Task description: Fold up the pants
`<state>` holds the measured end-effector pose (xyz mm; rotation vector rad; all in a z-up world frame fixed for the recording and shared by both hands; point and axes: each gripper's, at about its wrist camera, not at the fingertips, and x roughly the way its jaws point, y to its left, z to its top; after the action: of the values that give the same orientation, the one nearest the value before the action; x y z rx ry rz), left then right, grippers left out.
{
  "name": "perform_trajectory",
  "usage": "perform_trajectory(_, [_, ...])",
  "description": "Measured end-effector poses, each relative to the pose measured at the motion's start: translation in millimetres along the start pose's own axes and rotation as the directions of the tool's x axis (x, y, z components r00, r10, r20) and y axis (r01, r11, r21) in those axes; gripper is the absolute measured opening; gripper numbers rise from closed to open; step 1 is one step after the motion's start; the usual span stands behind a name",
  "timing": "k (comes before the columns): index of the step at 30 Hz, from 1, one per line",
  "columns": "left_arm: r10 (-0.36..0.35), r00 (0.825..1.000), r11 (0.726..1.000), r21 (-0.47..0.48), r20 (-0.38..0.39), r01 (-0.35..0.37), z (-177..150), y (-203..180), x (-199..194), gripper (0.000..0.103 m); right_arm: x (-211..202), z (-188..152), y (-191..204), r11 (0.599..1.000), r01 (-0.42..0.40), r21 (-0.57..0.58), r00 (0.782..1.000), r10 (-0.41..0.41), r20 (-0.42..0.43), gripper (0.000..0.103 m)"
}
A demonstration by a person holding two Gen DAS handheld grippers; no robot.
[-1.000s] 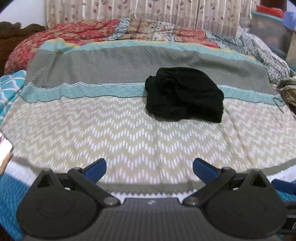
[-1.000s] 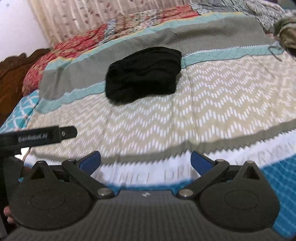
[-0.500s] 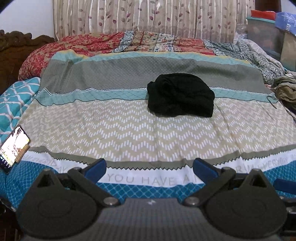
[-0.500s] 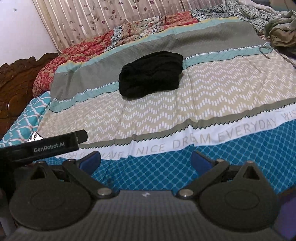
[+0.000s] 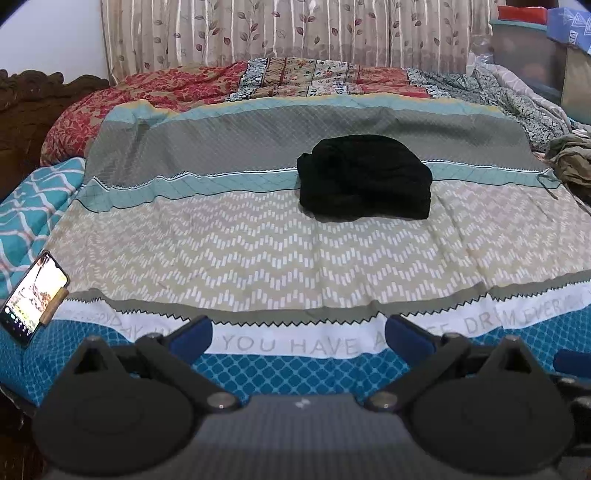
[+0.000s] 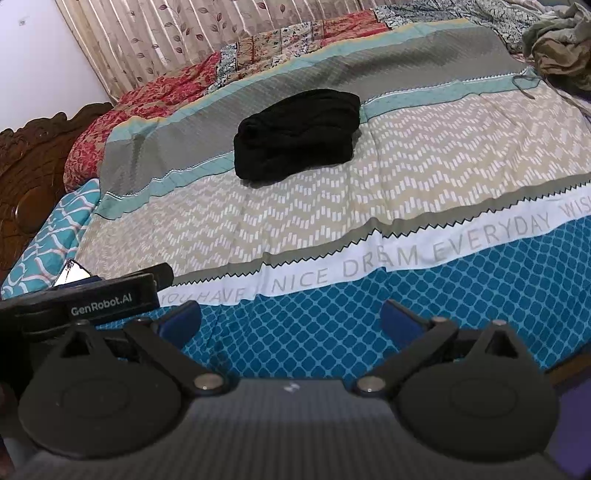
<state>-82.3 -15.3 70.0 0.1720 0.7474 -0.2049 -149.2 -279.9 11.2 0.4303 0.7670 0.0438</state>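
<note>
One soft black pants (image 5: 364, 177) bundle, rumpled, on quilted bedspread (image 5: 258, 254).

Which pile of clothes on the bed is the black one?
The bundled black pants in the middle of the patterned bedspread. The other pile, crumpled olive-brown clothes, lies at the bed's right edge.

You see the bundled black fabric pants (image 5: 364, 182) just right of frame centre, on the striped patterned bedspread (image 5: 258, 258) | rectangular lit smartphone (image 5: 31, 295) at lower left edge | floral pleated curtain (image 5: 295, 33) across top, behind the bed | crumpled olive cloth pile (image 6: 561, 40) upper right.
</note>
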Motion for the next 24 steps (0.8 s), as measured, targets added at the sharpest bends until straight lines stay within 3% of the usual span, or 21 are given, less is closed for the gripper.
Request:
perform_trajectory(9, [0.069,0.997,0.998,0.011,0.031,-0.069,1.1,2.2,1.4,0.103,8.3,-0.3,-4.7,1.000,-0.012,0.020,0.999,0.013,-0.042,0.103])
perform_trajectory(24, [0.123,0.992,0.992,0.007,0.008,-0.123,1.1,7.3,15.5,0.103,19.8,-0.3,-7.4,1.000,-0.011,0.027,0.997,0.013,-0.076,0.103])
